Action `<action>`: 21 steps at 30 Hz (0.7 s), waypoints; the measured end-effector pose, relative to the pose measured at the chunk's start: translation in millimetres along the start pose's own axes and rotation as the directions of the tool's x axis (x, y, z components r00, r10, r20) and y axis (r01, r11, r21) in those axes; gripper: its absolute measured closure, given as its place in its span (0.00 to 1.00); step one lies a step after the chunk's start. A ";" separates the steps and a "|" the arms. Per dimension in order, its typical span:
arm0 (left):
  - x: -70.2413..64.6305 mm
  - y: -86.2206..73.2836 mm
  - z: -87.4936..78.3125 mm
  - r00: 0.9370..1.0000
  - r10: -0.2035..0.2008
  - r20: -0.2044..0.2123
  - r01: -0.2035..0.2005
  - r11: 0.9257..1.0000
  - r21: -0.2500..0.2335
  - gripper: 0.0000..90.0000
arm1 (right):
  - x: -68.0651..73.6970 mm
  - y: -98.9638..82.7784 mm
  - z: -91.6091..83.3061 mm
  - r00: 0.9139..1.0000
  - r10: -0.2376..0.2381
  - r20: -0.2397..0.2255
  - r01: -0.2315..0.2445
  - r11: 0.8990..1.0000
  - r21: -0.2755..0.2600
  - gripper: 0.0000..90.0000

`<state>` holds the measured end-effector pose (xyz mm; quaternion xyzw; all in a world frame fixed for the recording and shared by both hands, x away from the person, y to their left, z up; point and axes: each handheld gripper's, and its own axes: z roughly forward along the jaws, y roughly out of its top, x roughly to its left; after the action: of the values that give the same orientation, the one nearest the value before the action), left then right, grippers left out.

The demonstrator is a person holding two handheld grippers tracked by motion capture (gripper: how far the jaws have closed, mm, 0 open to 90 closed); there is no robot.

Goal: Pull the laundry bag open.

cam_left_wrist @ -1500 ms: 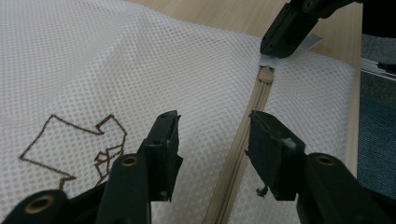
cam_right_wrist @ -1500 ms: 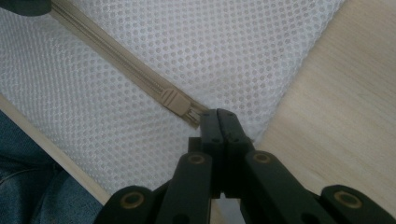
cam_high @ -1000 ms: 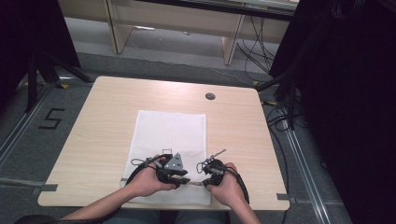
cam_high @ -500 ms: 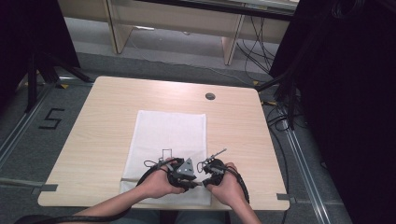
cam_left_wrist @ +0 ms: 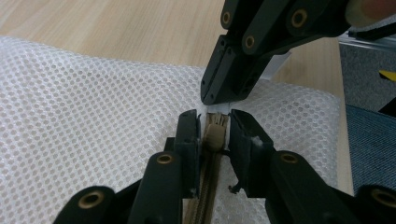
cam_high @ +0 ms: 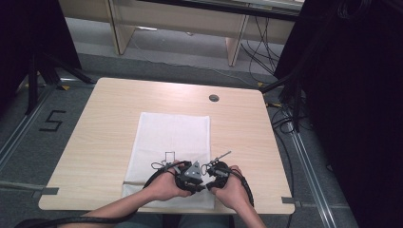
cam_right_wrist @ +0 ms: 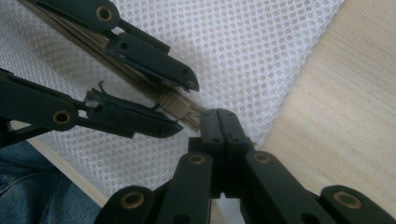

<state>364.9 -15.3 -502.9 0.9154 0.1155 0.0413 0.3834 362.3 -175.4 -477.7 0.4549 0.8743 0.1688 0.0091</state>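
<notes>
Standing by the table rn: a white mesh bag lies flat on the light wood top, stretched from about the middle down to the near edge at 6 o'clock. Both hands are bunched together at that near edge, basically touching each other over the bag's bottom hem.

Left gripper: its jaws are slightly apart w/ the tan zipper pull sitting right between them. They've just been closing in on it, but in the left gripper view I still see a sliver of gap on each side, so not squeezing it yet afaict. The beige zipper runs back toward 6 o'clock under the jaws.

Right gripper: jaws pressed fully together, tips planted on the bag's edge just past the end of the zipper, at roughly 12 o'clock from the pull in the left gripper view. Looks like it's pinching the fabric there, tho the exact bit under the tips is hidden, so can't say 100%.

From the right gripper view the left gripper comes in from 10 o'clock, the pull sitting in its gap, nearly touching the right tips. Bare wood to the right, at 3 o'clock. Blue denim knee shows at 8 o'clock, below the table edge.
</notes>
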 end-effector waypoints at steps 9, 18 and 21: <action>-1.7 3.1 1.0 1.000 0.015 0.003 -0.015 1.000 -0.006 0.82 | -0.6 -0.3 0.2 1.000 0.004 -0.004 -0.004 1.000 -0.010 1.00; -4.9 -0.8 6.5 1.000 -0.006 0.008 0.006 1.000 -0.011 0.87 | -2.4 0.0 1.3 1.000 -0.014 -0.001 0.014 1.000 -0.015 1.00; -4.3 -1.3 7.0 0.999 -0.034 0.012 0.034 0.999 -0.020 0.88 | -2.6 0.0 1.5 1.000 -0.001 -0.003 0.001 1.000 -0.008 1.00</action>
<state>361.6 -20.3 -508.7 0.9097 0.1284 0.0308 0.3938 364.1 -177.1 -479.5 0.4543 0.8739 0.1728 0.0094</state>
